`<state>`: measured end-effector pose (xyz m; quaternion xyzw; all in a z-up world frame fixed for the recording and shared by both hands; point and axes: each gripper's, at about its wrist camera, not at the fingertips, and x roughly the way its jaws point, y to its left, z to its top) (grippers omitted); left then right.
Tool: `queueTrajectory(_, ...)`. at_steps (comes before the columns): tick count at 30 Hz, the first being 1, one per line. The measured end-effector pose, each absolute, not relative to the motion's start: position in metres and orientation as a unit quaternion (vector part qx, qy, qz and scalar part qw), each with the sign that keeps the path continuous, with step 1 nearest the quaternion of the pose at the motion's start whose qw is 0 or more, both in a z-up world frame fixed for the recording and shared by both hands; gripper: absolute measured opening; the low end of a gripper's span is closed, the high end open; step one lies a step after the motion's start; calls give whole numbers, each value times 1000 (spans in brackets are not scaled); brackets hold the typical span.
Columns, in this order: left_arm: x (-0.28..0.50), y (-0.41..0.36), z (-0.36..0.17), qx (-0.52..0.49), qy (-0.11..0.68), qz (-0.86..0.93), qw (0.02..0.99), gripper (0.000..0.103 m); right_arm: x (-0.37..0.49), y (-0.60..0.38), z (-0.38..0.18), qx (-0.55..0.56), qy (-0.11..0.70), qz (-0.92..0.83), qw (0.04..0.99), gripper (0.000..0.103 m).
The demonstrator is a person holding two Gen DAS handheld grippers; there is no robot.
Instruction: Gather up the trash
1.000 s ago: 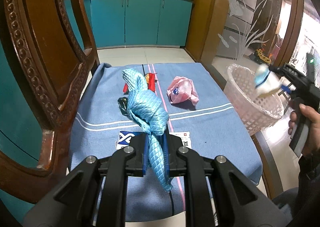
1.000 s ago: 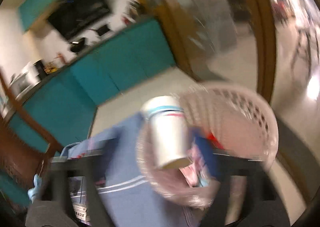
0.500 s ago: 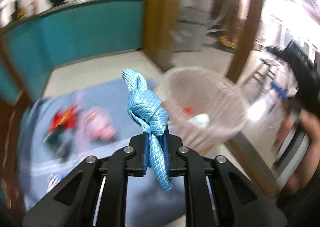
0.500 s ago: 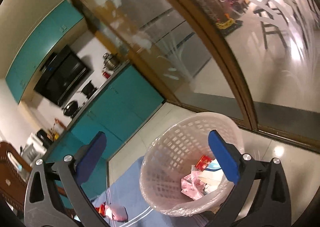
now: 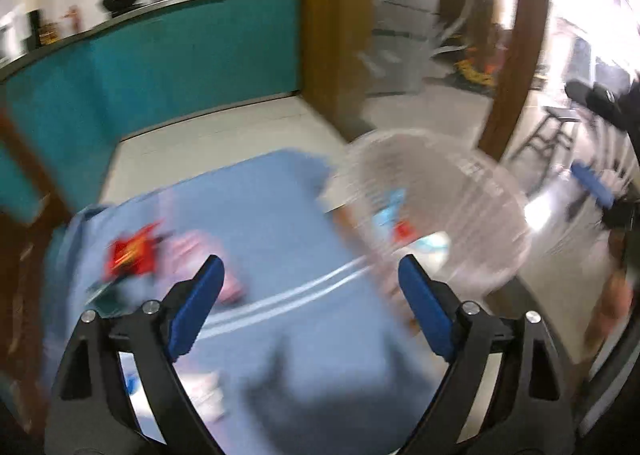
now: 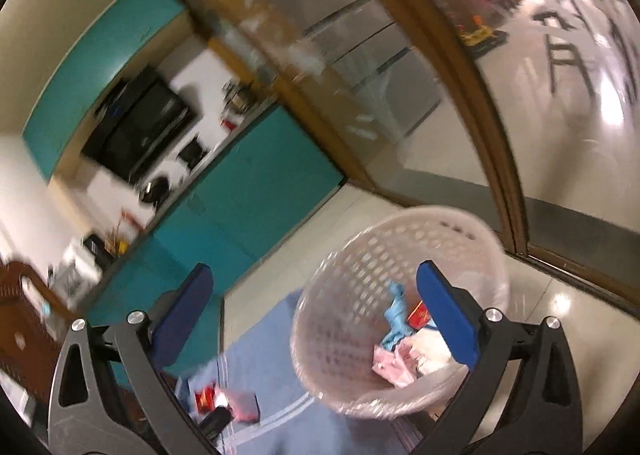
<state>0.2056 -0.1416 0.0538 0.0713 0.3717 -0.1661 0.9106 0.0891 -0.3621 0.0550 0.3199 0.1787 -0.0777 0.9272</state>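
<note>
My left gripper (image 5: 310, 299) and right gripper (image 6: 316, 307) are both spread, empty. The pale perforated plastic basket (image 6: 360, 267), at my right's two o'clock, holds crumpled blue cloth (image 6: 396, 315).

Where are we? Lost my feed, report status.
Left gripper open, empty. Right gripper open, empty. Blue wrapper in basket; red wrapper on table. Nothing blocking.

Both views motion-blurred, fisheye-warped edges; glare on floor (image 6: 560, 303) at right.
</note>
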Motion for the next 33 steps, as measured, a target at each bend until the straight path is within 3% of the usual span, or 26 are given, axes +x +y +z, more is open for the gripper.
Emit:
queueTrajectory(6, 157, -22, 27, 58, 390, -43, 918, 95, 118, -255, 38, 172, 318, 23, 932, 99)
queueTrajectory(10, 140, 14, 18, 25, 411, -24, 911, 95, 111, -186, 18, 87, 373, 69, 921, 99)
queueTrajectory(33, 137, 10, 13, 11, 426, -39, 904, 95, 96, -153, 4, 54, 371, 81, 924, 99)
